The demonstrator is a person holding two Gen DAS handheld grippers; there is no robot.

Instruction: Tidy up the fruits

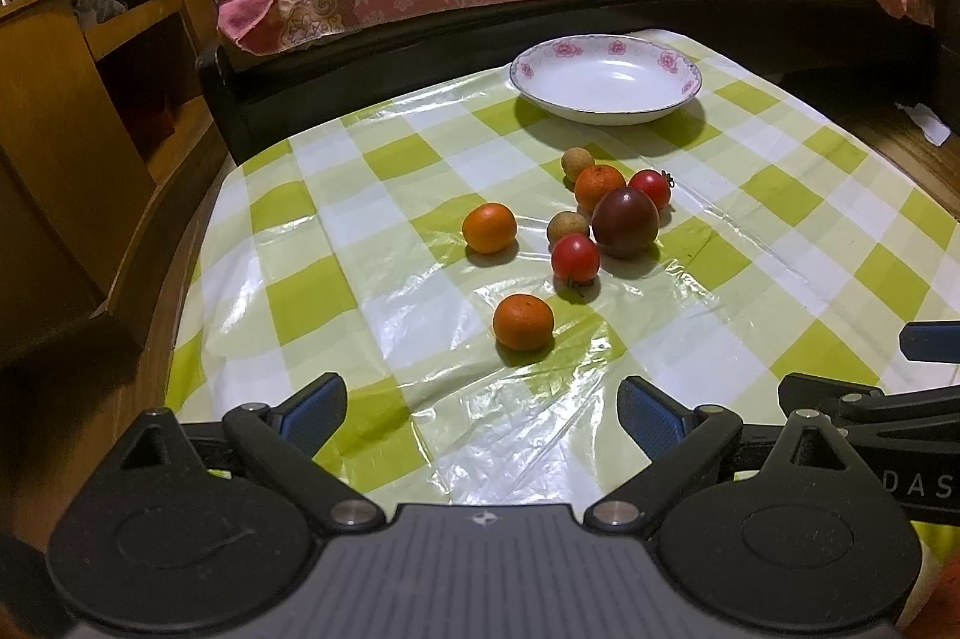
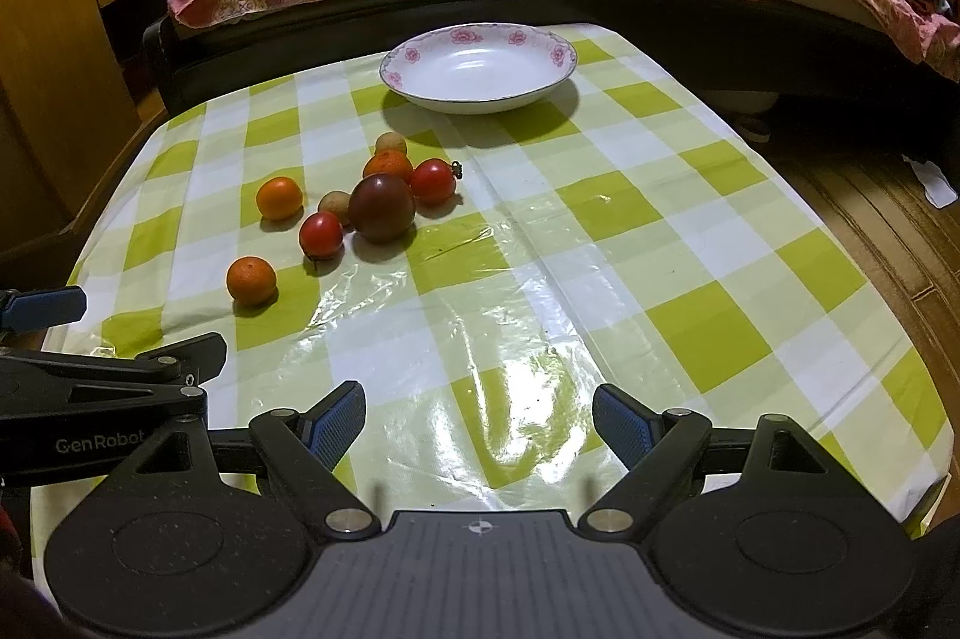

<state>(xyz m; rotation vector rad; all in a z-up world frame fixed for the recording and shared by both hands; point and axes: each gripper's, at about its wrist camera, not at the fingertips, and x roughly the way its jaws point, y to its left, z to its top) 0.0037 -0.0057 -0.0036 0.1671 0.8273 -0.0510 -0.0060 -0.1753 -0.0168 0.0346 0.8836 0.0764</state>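
Both the left gripper (image 1: 483, 399) and right gripper (image 2: 479, 414) hover wide, holding nothing, near the table's near edge. The nearest orange (image 1: 523, 322) sits apart from the cluster, the empty plate (image 1: 606, 80) far beyond. The operator should probably straddle it squarely and close gently, since it may roll.

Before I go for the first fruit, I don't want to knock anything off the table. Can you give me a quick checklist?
1. Left claw open and empty: ok.
2. Right claw open and empty: ok.
3. Plate empty, ready for fruit: ok.
4. Nearest orange stands apart from the others, free to grasp: ok.
5. Dark plum free of neighbours: not ok, small fruits crowd around it.
6. Tablecloth flat: not ok, wrinkled plastic.
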